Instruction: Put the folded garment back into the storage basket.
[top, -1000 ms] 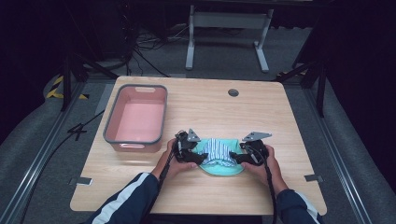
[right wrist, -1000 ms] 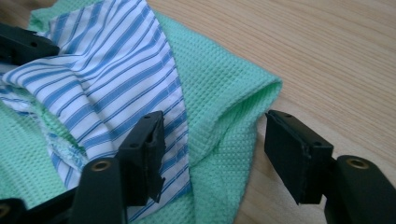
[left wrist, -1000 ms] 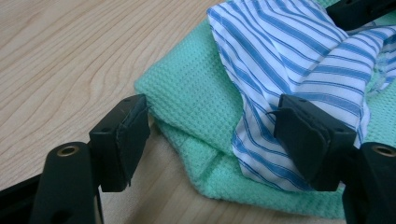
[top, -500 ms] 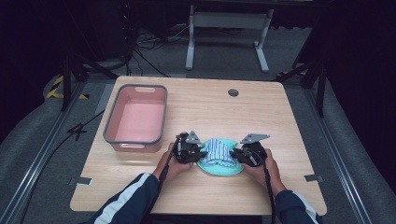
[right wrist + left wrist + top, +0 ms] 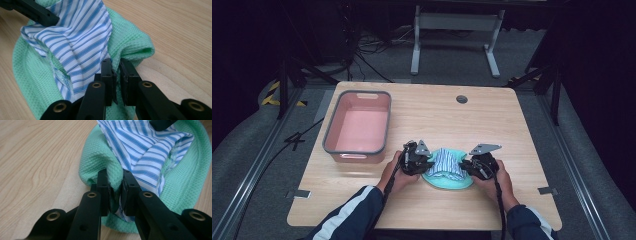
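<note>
L gripper (image 5: 426, 162): jaws just closed in, now pinched on cloth; green waffle cloth (image 5: 100, 162) folded betw. the pads, striped cloth (image 5: 147, 152) caught at the inner pad. Held in person's left hand (image 5: 394, 175), at left end of the bundle.
R gripper (image 5: 466, 166): jaws just closed in, now pinched on a fold of the green waffle cloth (image 5: 130, 47); striped cloth (image 5: 77, 42) lies against the outer face of one jaw, whether it's inside the grip can't tell. Held in right hand (image 5: 497, 180), at right end of the bundle.
Green waffle cloth (image 5: 447, 181): mint, textured weave; lies on table nr front edge, abt mid-width; edges curled up round the striped piece at both ends.
Striped cloth (image 5: 444, 162): white w/ blue stripes, crumpled, sits on top of the green cloth, betw. the two grippers.
Bin (image 5: 332, 135): pink inside, grey rim, rectangular; left half of table, nr left edge; just beside L gripper, apart from the cloths.
Table (image 5: 512, 125): light wood top; round dark grommet (image 5: 461, 99) nr back edge, right of centre.
Sleeves: dark w/ white stripe (image 5: 347, 215) on left arm; both forearms come in over front edge.
Cables: one trails back from each gripper along the forearm, R one (image 5: 500, 200) plain to see.
</note>
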`<state>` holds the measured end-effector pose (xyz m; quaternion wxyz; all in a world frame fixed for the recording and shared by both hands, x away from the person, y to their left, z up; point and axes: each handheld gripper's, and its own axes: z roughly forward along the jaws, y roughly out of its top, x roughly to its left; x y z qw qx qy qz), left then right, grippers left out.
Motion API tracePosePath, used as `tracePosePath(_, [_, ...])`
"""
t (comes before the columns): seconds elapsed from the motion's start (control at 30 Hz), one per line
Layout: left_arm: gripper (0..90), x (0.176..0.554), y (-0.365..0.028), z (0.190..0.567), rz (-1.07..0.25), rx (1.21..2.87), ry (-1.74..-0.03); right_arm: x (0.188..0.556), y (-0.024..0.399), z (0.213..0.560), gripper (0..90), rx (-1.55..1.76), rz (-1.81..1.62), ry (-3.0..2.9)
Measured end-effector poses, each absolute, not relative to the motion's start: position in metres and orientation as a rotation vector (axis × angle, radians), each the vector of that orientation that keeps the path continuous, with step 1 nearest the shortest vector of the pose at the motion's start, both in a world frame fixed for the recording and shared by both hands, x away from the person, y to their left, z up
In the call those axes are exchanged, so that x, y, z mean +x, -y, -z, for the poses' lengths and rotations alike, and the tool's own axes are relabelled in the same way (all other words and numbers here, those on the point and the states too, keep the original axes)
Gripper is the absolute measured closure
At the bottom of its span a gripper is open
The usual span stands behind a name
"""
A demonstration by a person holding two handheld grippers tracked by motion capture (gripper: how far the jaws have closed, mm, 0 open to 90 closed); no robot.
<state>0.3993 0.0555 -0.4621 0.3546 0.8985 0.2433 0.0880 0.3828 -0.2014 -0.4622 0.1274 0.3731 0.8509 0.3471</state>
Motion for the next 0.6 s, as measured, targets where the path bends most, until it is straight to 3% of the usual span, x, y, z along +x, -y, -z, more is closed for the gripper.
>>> tracePosePath(0.6, [79.4,0.402,-0.05,0.424,-0.353,2.345,-0.595,0.386,0.199,0.428,82.1,1.102,-1.068,-2.398])
